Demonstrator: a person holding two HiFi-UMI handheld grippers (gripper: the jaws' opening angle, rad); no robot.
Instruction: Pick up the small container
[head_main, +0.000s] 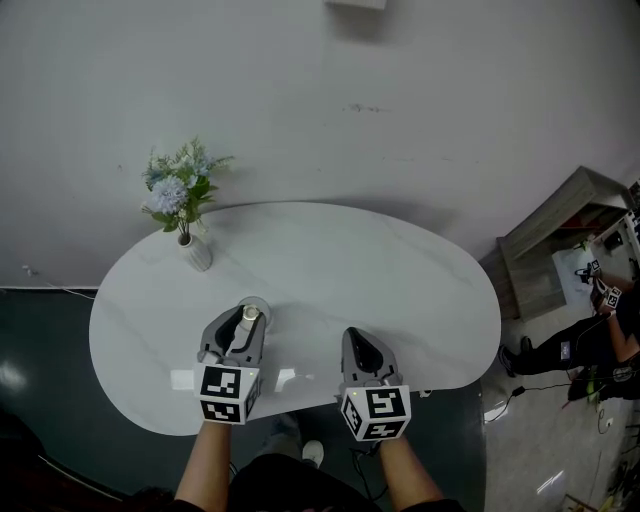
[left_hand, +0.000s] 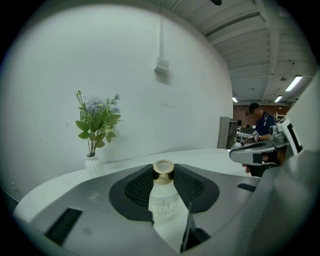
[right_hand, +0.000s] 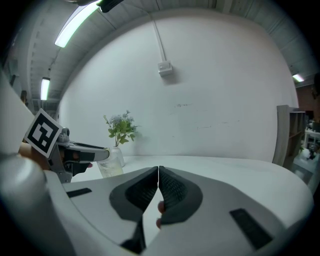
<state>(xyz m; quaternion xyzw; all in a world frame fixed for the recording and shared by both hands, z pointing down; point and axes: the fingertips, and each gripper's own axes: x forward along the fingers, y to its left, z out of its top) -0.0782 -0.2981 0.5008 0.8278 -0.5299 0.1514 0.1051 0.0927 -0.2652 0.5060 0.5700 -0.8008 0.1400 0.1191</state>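
The small container (head_main: 251, 313) is a clear bottle with a gold cap (left_hand: 163, 170), standing upright. It sits between the pads of my left gripper (head_main: 243, 325), which press on both of its sides (left_hand: 162, 200). From the right gripper view the bottle (right_hand: 111, 167) shows in the left gripper's tip (right_hand: 102, 154), low over the white table (head_main: 380, 280). I cannot tell whether it touches the tabletop. My right gripper (head_main: 357, 340) hangs beside it at the table's near edge, its jaws shut with nothing between them (right_hand: 158, 175).
A white vase of blue flowers (head_main: 195, 250) stands at the table's back left, beyond the bottle (left_hand: 94, 165). Off the table's right end are a grey shelf unit (head_main: 550, 250) and a person (head_main: 590, 345) with other grippers. A wall runs behind the table.
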